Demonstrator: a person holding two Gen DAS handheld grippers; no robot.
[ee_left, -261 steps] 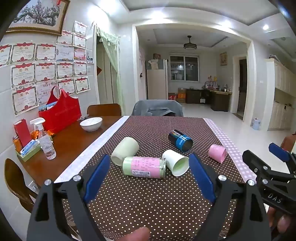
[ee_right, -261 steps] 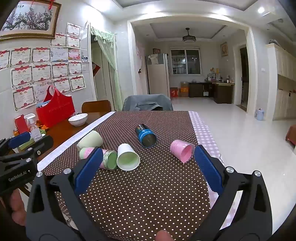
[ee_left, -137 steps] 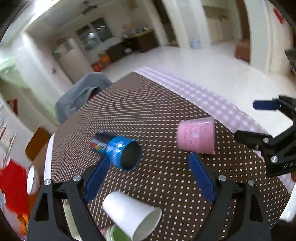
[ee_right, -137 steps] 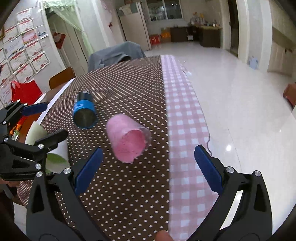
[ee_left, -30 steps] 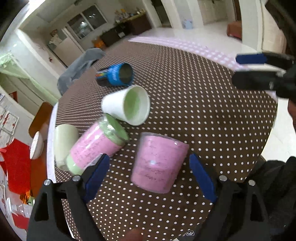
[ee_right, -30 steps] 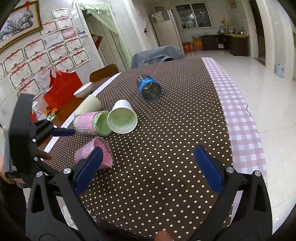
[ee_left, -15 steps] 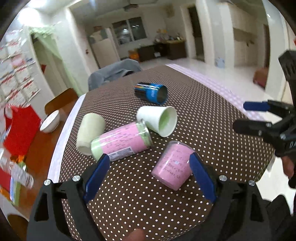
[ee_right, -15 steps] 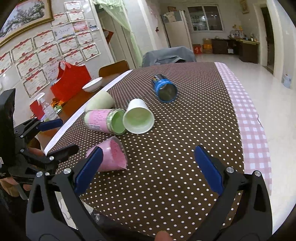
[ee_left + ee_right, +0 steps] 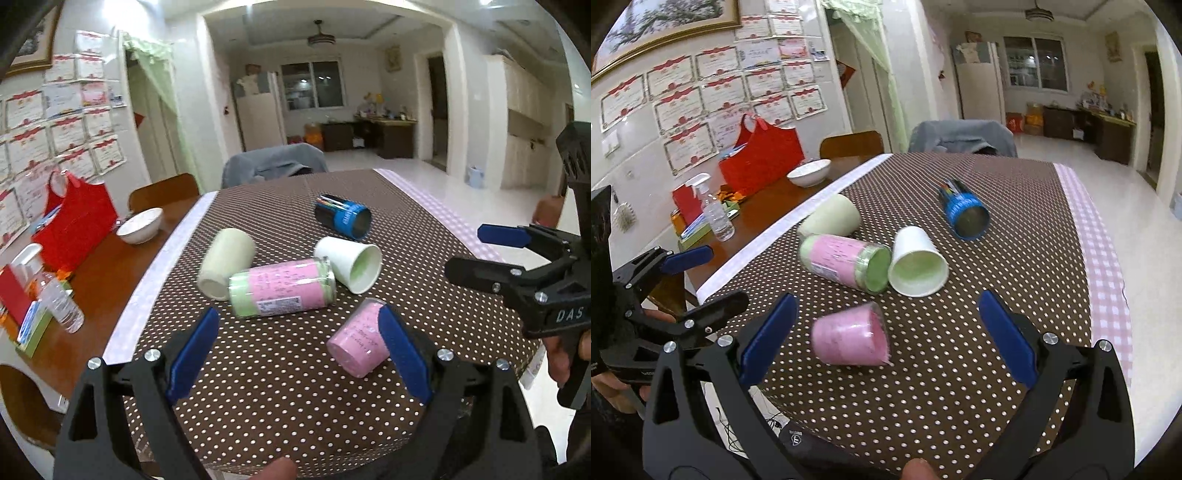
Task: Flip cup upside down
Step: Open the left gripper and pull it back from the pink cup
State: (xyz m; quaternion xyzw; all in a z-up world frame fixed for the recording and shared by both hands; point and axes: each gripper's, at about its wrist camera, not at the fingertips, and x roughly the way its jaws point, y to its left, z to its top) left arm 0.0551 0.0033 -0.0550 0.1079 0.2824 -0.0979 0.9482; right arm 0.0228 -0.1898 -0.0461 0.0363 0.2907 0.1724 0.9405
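A pink cup (image 9: pixel 357 342) lies on its side on the brown dotted tablecloth (image 9: pixel 280 373) near the table's front edge; it also shows in the right wrist view (image 9: pixel 849 339), blurred. My left gripper (image 9: pixel 295 354) is open and empty, with the pink cup just inside its right finger. My right gripper (image 9: pixel 886 332) is open and empty, a little behind the pink cup. Each gripper shows in the other's view: the right gripper (image 9: pixel 495 251) and the left gripper (image 9: pixel 698 277).
A white paper cup (image 9: pixel 349 264), a tall pink-and-green cup (image 9: pixel 282 286), a pale green cup (image 9: pixel 226 266) and a blue cup (image 9: pixel 345 218) lie on their sides behind. A white bowl (image 9: pixel 141 229), red bag (image 9: pixel 72 229) and spray bottle (image 9: pixel 59 295) stand at the left.
The pink cup tipped from standing upside down onto its side. My left gripper pulled back and levelled. My right gripper moved slightly closer to the cups.
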